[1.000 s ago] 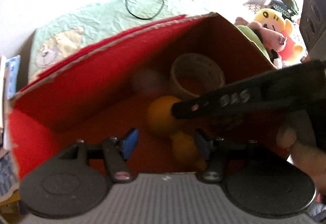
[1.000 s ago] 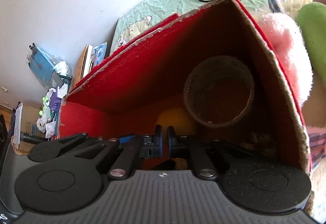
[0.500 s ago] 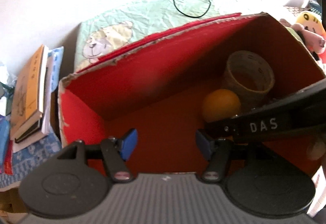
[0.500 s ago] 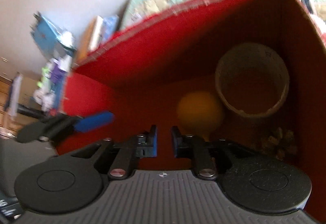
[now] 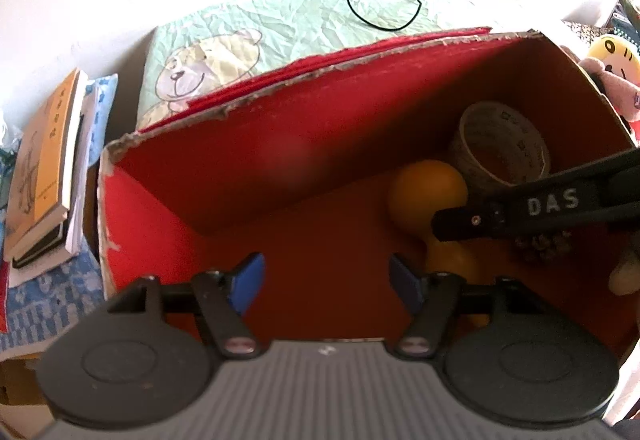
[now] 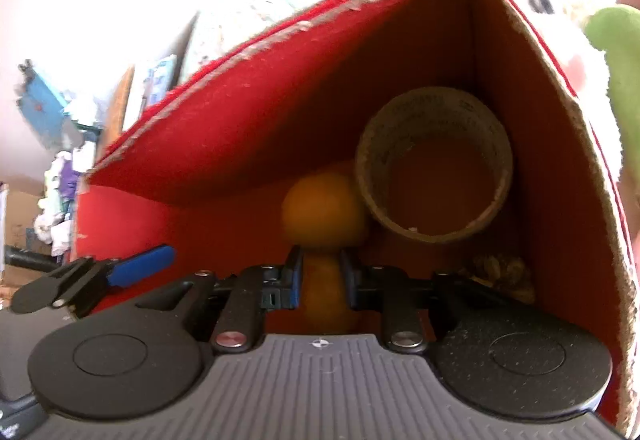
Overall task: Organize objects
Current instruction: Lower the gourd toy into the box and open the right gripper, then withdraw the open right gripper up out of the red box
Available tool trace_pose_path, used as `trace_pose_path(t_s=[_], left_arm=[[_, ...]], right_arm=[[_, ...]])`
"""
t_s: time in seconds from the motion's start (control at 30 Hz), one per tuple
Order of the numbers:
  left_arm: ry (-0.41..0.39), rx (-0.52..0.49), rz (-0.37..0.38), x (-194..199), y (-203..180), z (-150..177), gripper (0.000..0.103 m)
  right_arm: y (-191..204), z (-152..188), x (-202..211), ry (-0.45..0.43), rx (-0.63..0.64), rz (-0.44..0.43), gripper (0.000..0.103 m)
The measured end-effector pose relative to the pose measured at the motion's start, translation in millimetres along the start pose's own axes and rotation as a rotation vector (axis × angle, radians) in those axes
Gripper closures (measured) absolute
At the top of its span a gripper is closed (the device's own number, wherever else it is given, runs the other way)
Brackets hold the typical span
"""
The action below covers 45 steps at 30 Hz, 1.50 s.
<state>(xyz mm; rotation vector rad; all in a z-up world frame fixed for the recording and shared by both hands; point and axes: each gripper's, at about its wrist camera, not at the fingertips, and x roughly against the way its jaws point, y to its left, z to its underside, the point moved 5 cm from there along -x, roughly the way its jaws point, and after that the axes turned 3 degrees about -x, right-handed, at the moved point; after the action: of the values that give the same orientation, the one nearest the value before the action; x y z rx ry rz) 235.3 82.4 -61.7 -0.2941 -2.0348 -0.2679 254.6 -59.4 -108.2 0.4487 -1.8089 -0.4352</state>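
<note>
Fingers (image 6: 294,282) hide yellow toy's (image 6: 322,280) neck.

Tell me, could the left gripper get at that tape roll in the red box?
Probably not directly: the right gripper, astride the orange toy, lies across the way to the tape roll. The left gripper is open, over bare box floor.

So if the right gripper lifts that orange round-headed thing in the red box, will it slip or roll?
The orange object looks smooth, so possibly slippery. The right gripper straddles its narrow neck, where the wider ball head may resist sliding through. Set down, it would likely roll toward the tape roll.
</note>
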Motion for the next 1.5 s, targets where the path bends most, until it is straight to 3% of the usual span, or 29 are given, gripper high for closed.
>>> trace_pose_path(t_s=[0.27,0.47,0.57,0.77,0.9,1.07,1.5], left_arm=[[-0.005,0.011,-0.016,4,2,2,0.028],[-0.012,0.007,-0.031,4,2,2,0.028],[-0.029,-0.005,-0.049,6,0,3,0.028],[-0.062,-0.002,-0.079,11,1,2,0.029],[-0.075,-0.01,-0.141,16,-3,0,0.029],[-0.095,0.004,-0.159,35,-8,3,0.028],[-0.138,0.059,-0.215,82,-19,27,0.019]], right_arm=[[-6,3,14,-0.044,-0.041,-0.037,0.079],[-3,13,21,-0.044,-0.106,-0.131,0.079],[-4,17,29,-0.084,-0.104,-0.162,0.079],[15,24,46,-0.182,0.004,-0.12,0.078],[7,26,58,-0.24,0.036,-0.101,0.073],[23,30,44,-0.273,0.092,-0.058,0.073],[26,57,82,-0.373,0.237,-0.041,0.073]])
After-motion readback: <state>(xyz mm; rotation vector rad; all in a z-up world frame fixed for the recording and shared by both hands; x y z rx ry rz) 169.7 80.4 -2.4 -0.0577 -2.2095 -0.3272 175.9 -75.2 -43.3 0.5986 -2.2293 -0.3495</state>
